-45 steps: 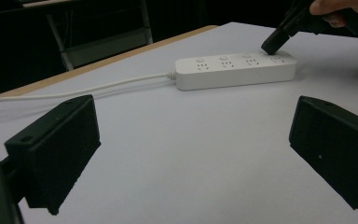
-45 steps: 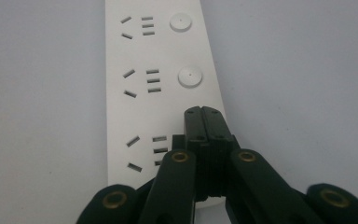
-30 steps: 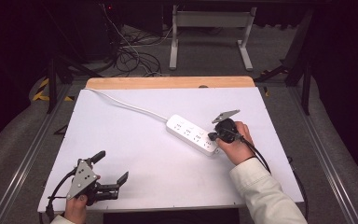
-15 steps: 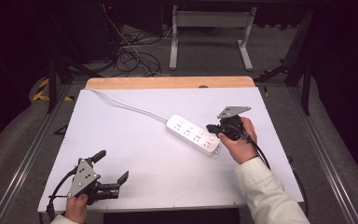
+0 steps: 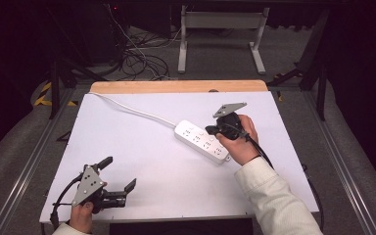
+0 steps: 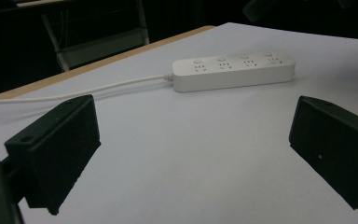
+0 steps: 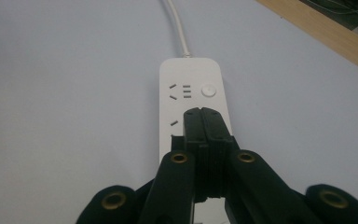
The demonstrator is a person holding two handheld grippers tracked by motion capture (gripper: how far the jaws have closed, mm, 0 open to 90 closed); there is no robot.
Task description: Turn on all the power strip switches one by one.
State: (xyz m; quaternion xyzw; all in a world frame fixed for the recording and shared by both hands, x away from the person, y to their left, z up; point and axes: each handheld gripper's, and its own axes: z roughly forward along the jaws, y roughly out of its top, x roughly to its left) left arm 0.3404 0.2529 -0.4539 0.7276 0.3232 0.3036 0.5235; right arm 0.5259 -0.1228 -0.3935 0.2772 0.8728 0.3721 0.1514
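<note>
Two closed fingers [image 7: 204,122] over power strip [image 7: 192,100].

We see a smooth, slightly glossy white plastic strip [image 5: 203,140] on a matt white table [image 5: 142,147] with a pale wood edge [image 5: 176,86]. The jaws look like matt black plastic; the sleeve [image 5: 274,200] is cream cloth.

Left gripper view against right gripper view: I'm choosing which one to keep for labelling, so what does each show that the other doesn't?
Left gripper view alone: the whole power strip side-on with all four switch buttons, and its own jaws spread wide apart above the white table. Right gripper view alone: the right gripper, jaws closed together, over the strip's second socket group, with one round button seen close. Both: the strip, its white cord, the table and its wooden edge.
</note>
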